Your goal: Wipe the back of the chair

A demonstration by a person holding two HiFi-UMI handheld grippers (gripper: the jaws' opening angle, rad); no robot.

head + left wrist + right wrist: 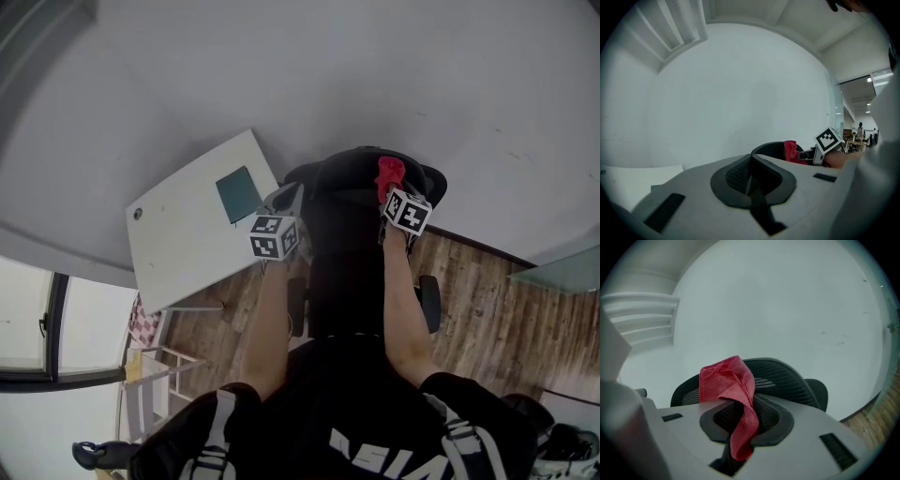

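Now our right claw (743, 417) is clamped tight on the red cloth (727, 380), whose free end stands up above the jaws. Just beyond it lies the chair back (790, 380), its curved top rim running crosswise to the claw, so we judge the wiping stroke should go sideways along that rim, then down the mesh. Seen from the head view, the cloth sits at the right end of the chair back's top. Our left claw (750, 180), jaws pressed together on nothing, hovers off the chair back's left edge, toward the white table (183, 244).
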